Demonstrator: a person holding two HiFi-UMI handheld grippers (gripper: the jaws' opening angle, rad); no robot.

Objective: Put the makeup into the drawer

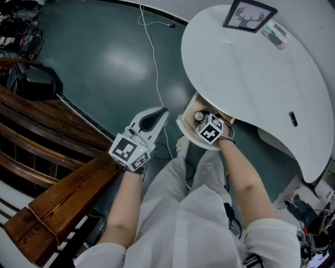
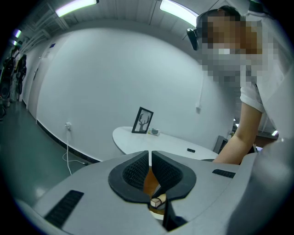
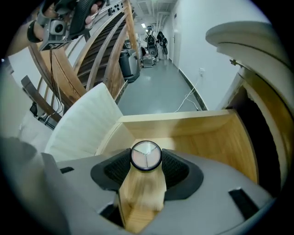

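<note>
Right gripper [image 3: 147, 161] pinches round compact [image 3: 146, 155] across rim, over floor of open drawer [image 3: 183, 124] under white table [image 1: 251, 68], at 12 o'clock of person. Left gripper [image 2: 150, 160] at 9 o'clock of drawer, jaws pressed together, empty. Compact seems light, stiff, with smooth rim, maybe slippery; lid probably fragile. Best hold: across rim, gentle.

A white wall [image 2: 105, 73] and a white curved table [image 2: 174, 143] bearing a framed deer picture [image 2: 143, 121] are seen beyond the fingers [image 2: 133, 172] of the left gripper [image 2: 150, 156]. 2 ceiling light strips [image 2: 177, 11] are lit above them. A glossy dark teal floor [image 1: 104, 57] and curved wooden slats [image 1: 47, 136] are seen to their left.
</note>
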